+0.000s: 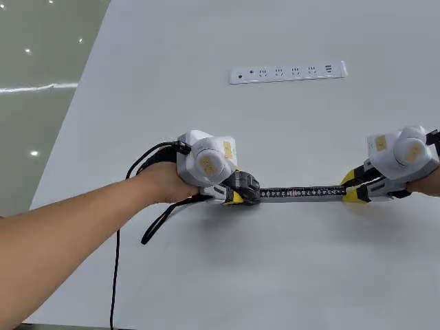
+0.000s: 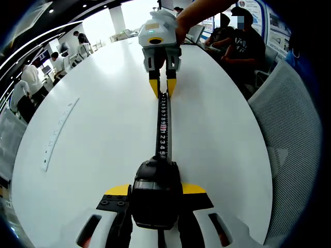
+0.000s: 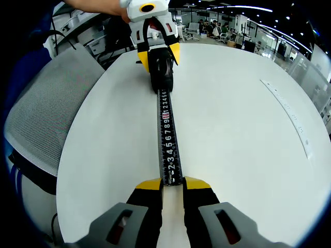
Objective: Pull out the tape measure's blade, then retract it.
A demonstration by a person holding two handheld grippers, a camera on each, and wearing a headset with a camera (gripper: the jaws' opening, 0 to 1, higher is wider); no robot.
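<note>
Between my left claw (image 1: 237,196) and my right claw (image 1: 354,191), the blade (image 1: 302,192) is drawn out over the white table (image 1: 275,261).

My left claw's jaws are closed against the sides of the black tape measure (image 2: 156,194), which sits on the tabletop between the yellow tips. My right claw's jaws are nipped together on the free end of the blade, with hardly any gap between them. The blade runs straight from the case to the right claw, numbers facing up, lying close along the table. My bare forearm (image 1: 69,220) reaches in from the left in the head view, and a black cable (image 1: 148,161) loops behind the left claw. Farther off, a white power strip (image 1: 289,71) lies on the table, well apart from the tape. A grey mesh chair (image 3: 41,108) stands by the table's edge.
</note>
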